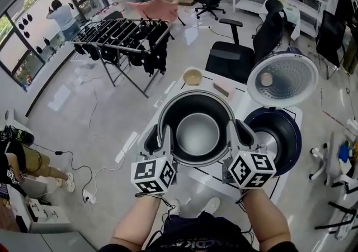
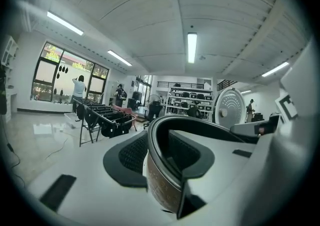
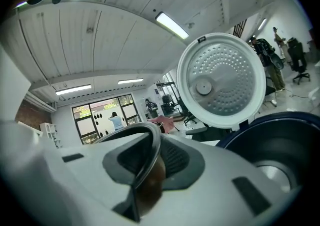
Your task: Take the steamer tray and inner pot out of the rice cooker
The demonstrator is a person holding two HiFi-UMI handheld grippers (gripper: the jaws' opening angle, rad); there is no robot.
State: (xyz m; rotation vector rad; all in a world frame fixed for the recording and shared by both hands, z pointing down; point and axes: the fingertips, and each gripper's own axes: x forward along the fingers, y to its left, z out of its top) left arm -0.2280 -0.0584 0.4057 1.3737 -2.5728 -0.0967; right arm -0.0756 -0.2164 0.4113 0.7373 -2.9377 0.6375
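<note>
Left gripper: white plastic jaws with dark, finely ribbed pads, clamped on the thin rolled rim of the inner pot, one pad inside the wall and one outside.

Right gripper: same grip on the opposite side of the rim.

Pot: round, dark lip, smooth matte grey interior, bronze-brown glossy outer wall. It is out of the cooker, carried between both grippers over the white table. Cannot tell whether its base touches the table.

Rice cooker: just right of the pot, dark blue rounded body, cavity empty with a shiny metal plate at the bottom. Lid stands up, a white disc with a perforated metallic inner face.

Small tan bowl sits beyond the pot.
</note>
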